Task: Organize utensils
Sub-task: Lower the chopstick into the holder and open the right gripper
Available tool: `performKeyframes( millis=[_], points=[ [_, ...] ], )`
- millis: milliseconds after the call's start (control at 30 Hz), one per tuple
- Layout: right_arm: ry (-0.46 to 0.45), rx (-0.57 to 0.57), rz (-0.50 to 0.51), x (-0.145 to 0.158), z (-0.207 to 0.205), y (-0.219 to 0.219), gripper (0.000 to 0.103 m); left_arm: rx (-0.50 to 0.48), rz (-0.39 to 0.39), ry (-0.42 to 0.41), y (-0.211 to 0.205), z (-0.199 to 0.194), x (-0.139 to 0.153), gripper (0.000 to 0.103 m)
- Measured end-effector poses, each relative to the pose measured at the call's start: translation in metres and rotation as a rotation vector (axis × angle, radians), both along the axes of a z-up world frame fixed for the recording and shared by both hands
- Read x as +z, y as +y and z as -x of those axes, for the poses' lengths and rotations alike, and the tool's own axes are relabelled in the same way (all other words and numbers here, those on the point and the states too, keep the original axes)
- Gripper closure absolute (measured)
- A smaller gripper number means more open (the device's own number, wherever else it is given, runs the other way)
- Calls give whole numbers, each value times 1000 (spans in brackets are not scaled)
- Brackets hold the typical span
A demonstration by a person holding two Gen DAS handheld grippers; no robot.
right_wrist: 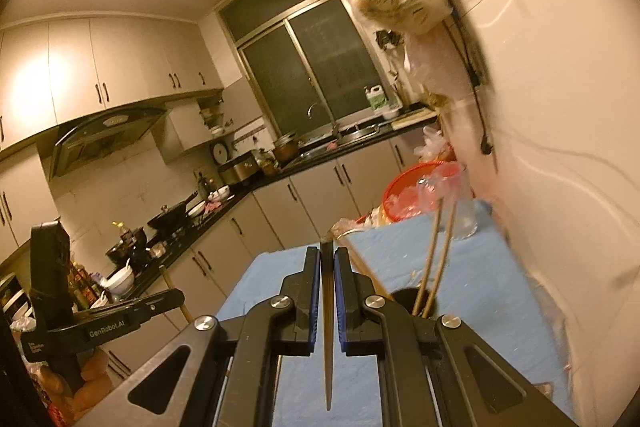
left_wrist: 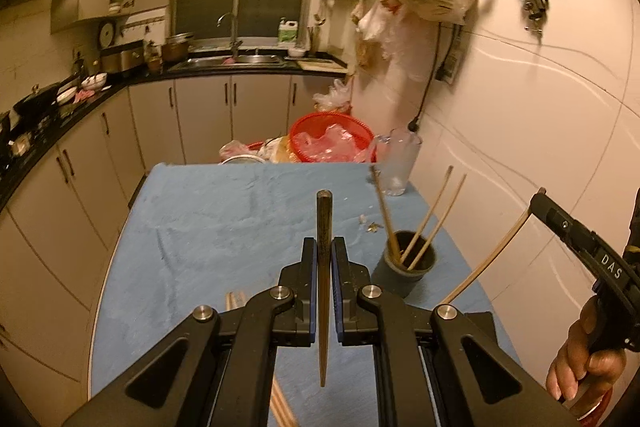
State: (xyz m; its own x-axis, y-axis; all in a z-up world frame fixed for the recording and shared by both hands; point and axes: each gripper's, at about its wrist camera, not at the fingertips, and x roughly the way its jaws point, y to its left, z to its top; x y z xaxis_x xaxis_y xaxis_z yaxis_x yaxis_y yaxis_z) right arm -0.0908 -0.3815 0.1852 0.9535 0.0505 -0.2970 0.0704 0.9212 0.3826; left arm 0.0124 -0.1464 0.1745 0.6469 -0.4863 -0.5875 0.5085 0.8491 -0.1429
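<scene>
My left gripper [left_wrist: 324,247] is shut on a dark wooden chopstick [left_wrist: 323,227], held upright above the blue-covered table [left_wrist: 208,227]. A dark cup [left_wrist: 410,263] on the table's right side holds three chopsticks [left_wrist: 426,219]. My right gripper [right_wrist: 328,259] is shut on another chopstick [right_wrist: 327,327], tilted above the cup [right_wrist: 408,297]. In the left wrist view the right gripper [left_wrist: 538,199] appears at the right edge with its chopstick [left_wrist: 486,265] slanting down toward the table. More chopsticks [left_wrist: 236,301] lie on the cloth under my left gripper.
A clear glass [left_wrist: 398,163] stands at the table's far right corner beside a red basket [left_wrist: 332,143] with plastic bags. The white wall [left_wrist: 540,127] runs along the table's right side. Kitchen counters [left_wrist: 60,115] line the left and back.
</scene>
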Motion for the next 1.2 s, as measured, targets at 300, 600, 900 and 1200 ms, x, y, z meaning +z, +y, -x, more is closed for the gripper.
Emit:
performKeyframes(
  millis=[300,600,900,1200],
  points=[
    [-75,-67,17,36,12,-33,96,-56,34,-45,-42,-4,33,96],
    [-119,-116,41,62,-4,-51,95,-109,95,-117,-82,-9,70,96],
    [-103,-148,45,58,-41,-69,95,-96,131,-112,-116,-36,60,96],
    [4,-139,28,9,-79,-83,95,-48,102,15,-139,-77,-5,96]
  ],
)
